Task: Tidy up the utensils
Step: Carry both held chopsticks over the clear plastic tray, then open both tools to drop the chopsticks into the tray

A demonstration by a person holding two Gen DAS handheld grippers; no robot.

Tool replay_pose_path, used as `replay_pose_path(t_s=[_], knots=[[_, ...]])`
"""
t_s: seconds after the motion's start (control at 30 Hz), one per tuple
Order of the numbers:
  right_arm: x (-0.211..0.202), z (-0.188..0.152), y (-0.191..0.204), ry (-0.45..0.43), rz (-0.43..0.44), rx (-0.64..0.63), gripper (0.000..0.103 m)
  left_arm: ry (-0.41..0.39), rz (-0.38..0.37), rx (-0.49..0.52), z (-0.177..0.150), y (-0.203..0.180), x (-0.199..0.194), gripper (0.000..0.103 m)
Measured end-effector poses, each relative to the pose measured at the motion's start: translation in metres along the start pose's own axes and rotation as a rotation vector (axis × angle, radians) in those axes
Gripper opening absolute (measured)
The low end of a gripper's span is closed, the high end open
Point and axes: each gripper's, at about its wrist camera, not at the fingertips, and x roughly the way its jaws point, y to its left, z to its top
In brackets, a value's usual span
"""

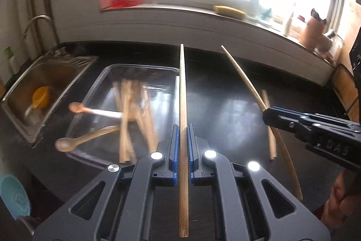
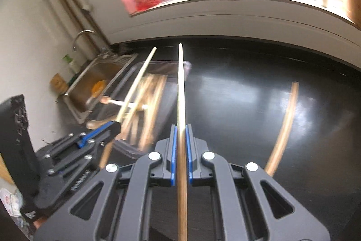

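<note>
My left gripper (image 1: 182, 134) is shut on a wooden chopstick (image 1: 183, 87) that points forward above the black counter. My right gripper (image 2: 181, 134) is shut on another chopstick (image 2: 181, 83); in the left wrist view this gripper (image 1: 268, 115) is at the right with its chopstick (image 1: 241, 73). A clear tray (image 1: 90, 92) to the left holds several chopsticks (image 1: 133, 110) and two wooden spoons (image 1: 76, 107) resting over its rim. One loose chopstick (image 1: 269, 125) lies on the counter; it also shows in the right wrist view (image 2: 285, 123).
A steel sink (image 1: 29, 92) with an orange cup (image 1: 40, 96) and a faucet (image 1: 38, 22) is at the far left. The windowsill holds a yellow sponge (image 1: 229, 11) and jars (image 1: 313, 33). A teal bowl (image 1: 13, 198) sits at the lower left.
</note>
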Motion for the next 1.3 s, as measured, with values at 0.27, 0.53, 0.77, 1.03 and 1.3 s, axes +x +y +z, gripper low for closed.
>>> replay_pose_path(t_s=[0.27, 0.53, 0.77, 1.03, 1.3], knots=[[0.039, 0.027, 0.066, 0.044, 0.075, -0.035, 0.008, -0.003, 0.050, -0.063, 0.005, 0.054, -0.001, 0.007], [0.067, 0.042, 0.084, 0.070, 0.087, -0.017, 0.008, 0.000, 0.059, -0.093, 0.022, 0.090, 0.016, 0.007], [0.102, 0.053, 0.083, 0.107, 0.084, 0.020, 0.009, 0.008, 0.049, -0.116, 0.036, 0.106, 0.037, 0.007], [0.138, 0.059, 0.076, 0.144, 0.069, 0.069, 0.009, 0.045, 0.009, -0.157, 0.046, 0.121, 0.067, 0.007], [0.164, 0.060, 0.065, 0.188, 0.085, 0.115, 0.009, 0.105, -0.021, -0.199, 0.042, 0.134, 0.097, 0.007]])
